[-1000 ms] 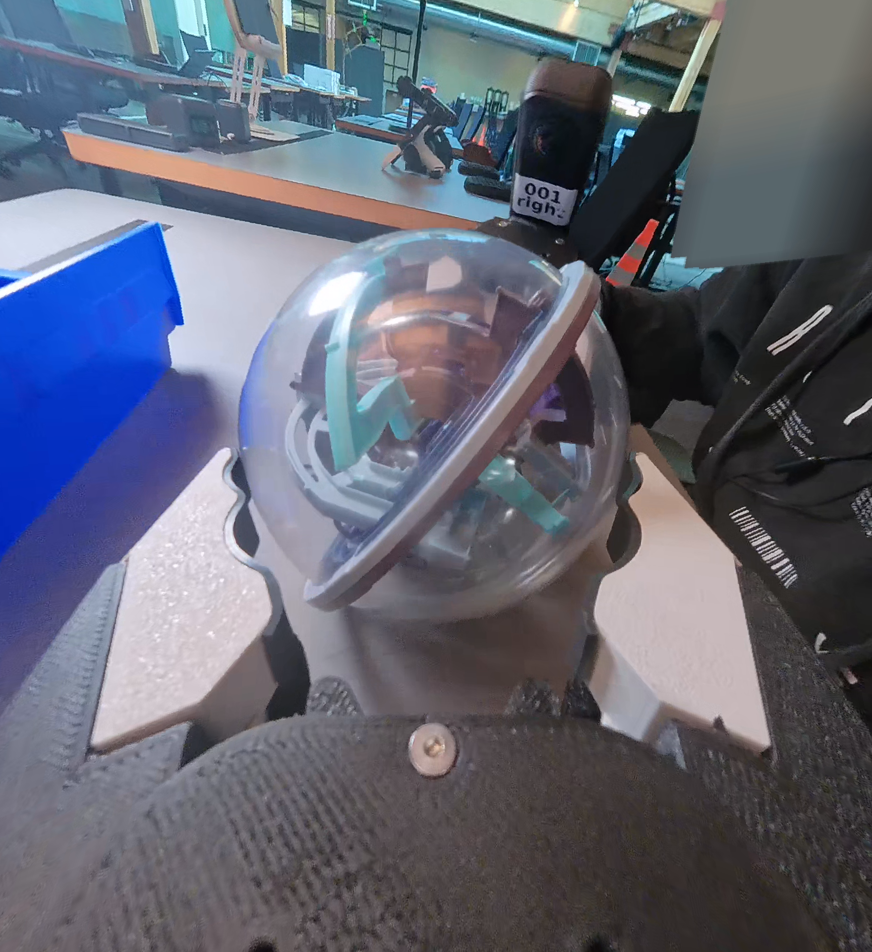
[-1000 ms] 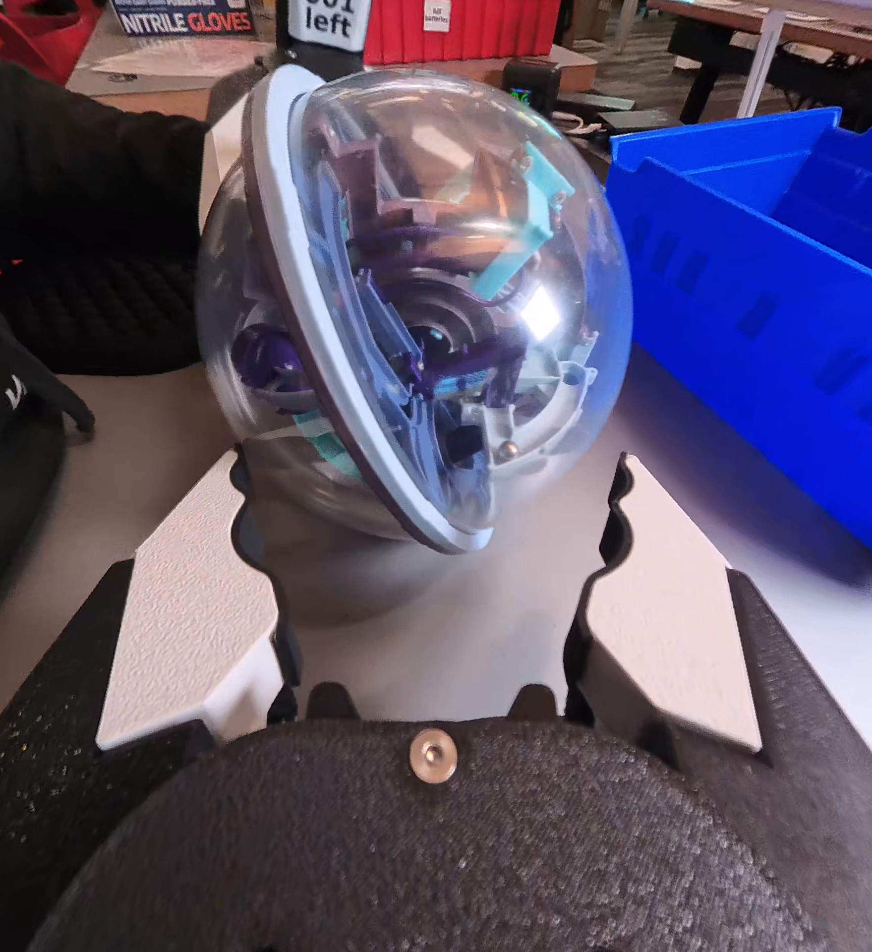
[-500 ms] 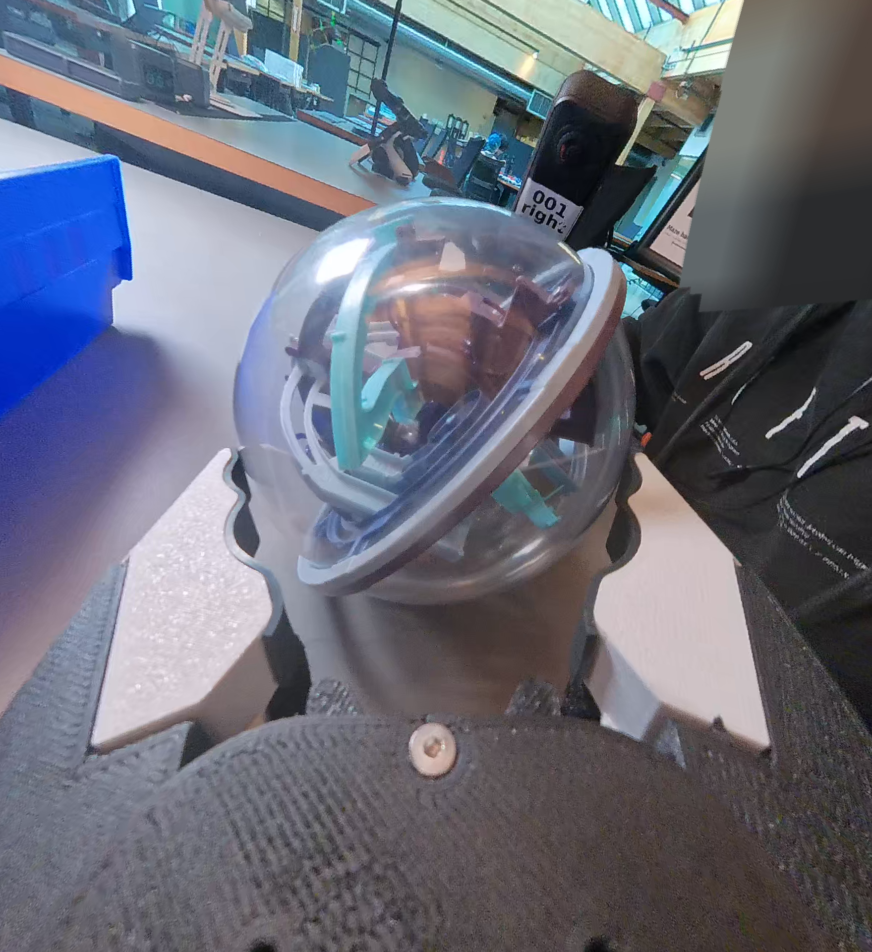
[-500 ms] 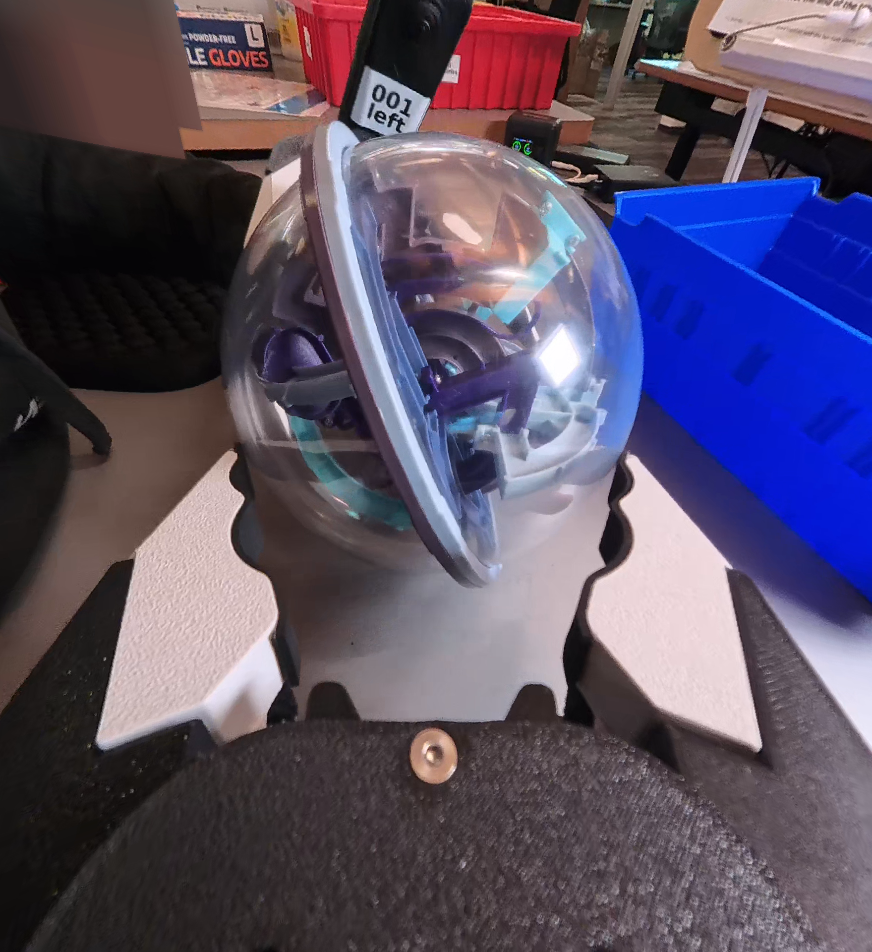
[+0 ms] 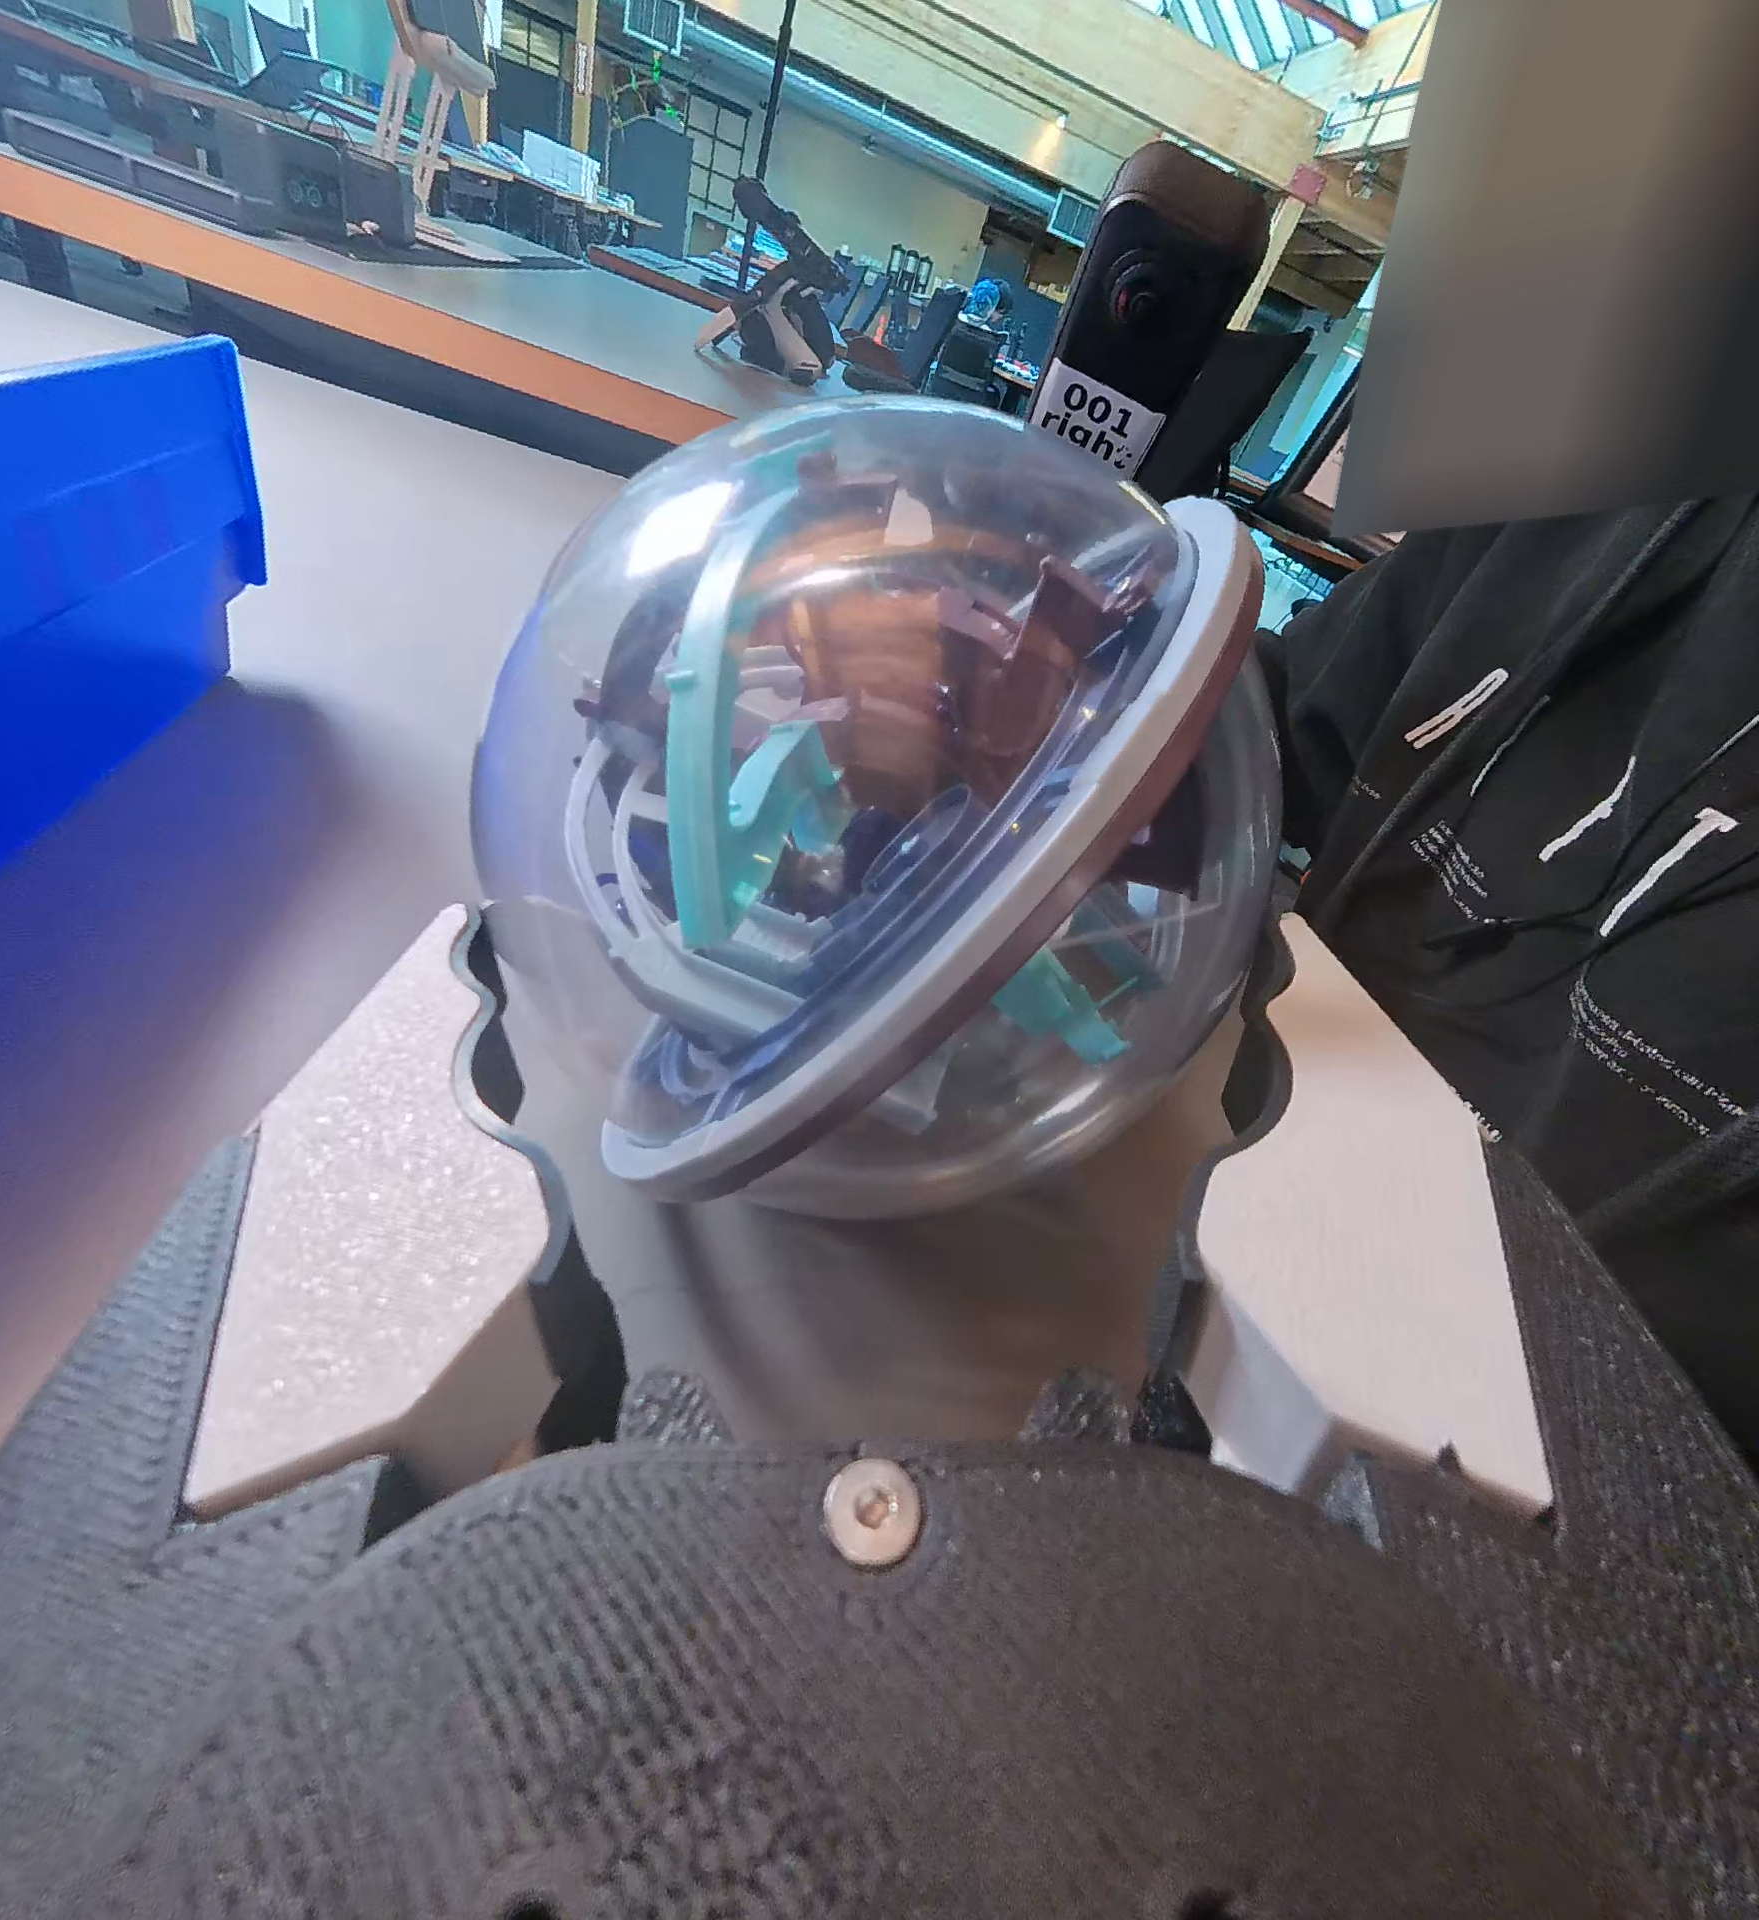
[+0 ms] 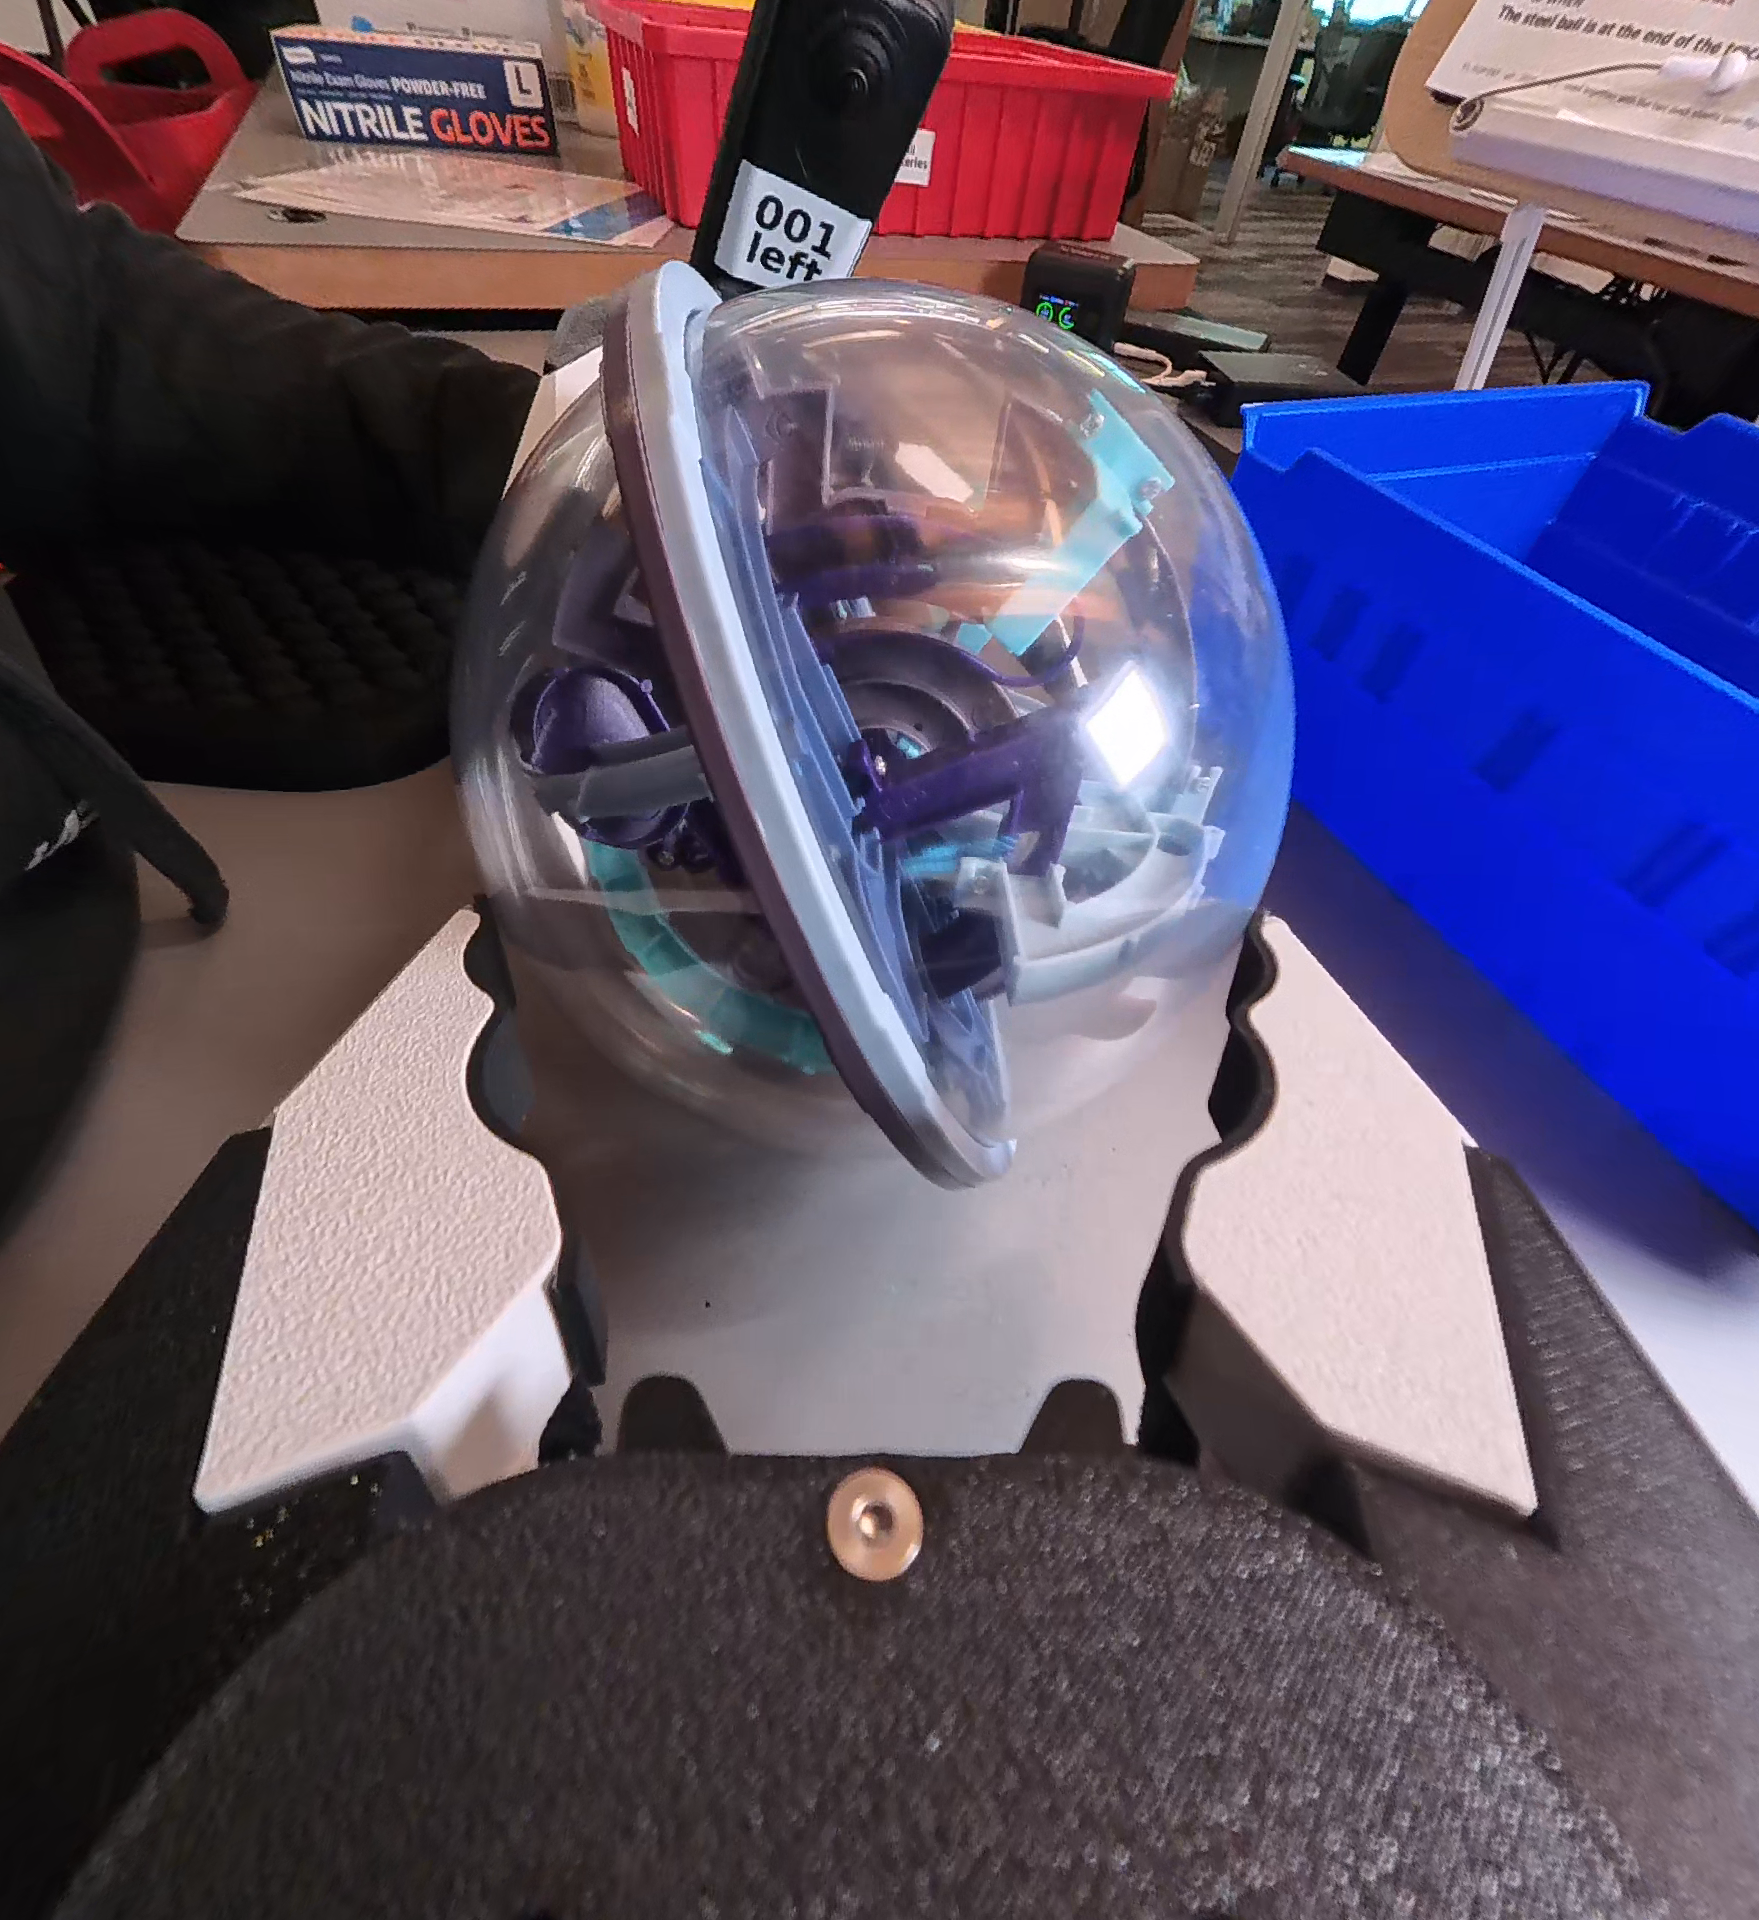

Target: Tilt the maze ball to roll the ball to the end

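maze ball [image 5: 875, 821] tipped further, cradled between left gripper [image 5: 870, 987] and right gripper [image 6: 870, 997] fingers, both holding it

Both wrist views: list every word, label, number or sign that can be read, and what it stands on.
I will not quote writing; its carriers only.
White sticker behind the maze ball, left wrist view: legible.
Second white sticker, right wrist view: legible.
Blue glove box: legible.
White board: partly legible.
Black hoodie: large marks clear, small lines blurred.
Red bin label: too small.
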The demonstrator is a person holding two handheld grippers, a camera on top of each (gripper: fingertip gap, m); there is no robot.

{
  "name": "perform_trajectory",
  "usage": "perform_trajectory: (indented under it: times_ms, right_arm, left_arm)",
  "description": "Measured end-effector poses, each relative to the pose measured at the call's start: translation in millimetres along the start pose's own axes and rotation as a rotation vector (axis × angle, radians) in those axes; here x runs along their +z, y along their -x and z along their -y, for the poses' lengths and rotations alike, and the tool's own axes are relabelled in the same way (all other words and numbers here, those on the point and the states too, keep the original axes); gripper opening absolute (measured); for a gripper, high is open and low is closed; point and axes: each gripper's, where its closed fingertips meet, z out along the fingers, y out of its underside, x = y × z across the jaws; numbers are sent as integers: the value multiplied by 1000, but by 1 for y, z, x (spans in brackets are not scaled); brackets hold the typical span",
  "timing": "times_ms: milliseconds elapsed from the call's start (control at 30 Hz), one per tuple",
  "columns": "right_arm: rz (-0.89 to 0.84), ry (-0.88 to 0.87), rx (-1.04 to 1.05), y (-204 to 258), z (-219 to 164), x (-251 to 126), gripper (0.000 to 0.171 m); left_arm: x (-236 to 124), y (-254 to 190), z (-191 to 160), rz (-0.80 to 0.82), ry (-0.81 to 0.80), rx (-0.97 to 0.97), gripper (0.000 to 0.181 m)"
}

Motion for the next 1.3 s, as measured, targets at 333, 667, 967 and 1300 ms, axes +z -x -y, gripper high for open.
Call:
perform_trajectory:
  times_ms: [333,667,967,1300]
  right_arm:
    - [0,-2,-1,1,1,0,133]
    - [29,-37,45,5,1,-5,121]
    - [64,-107,108,6,8,-14,108]
    - [70,-67,121,11,-1,-19,111]
  left_arm:
    - [-1,-1,-1,-3,7,11,138]
    - [-13,-3,1,-12,80,33,132]
    - [-36,-9,5,142,176,3,111]
    - [-15,-20,14,234,243,16,118]
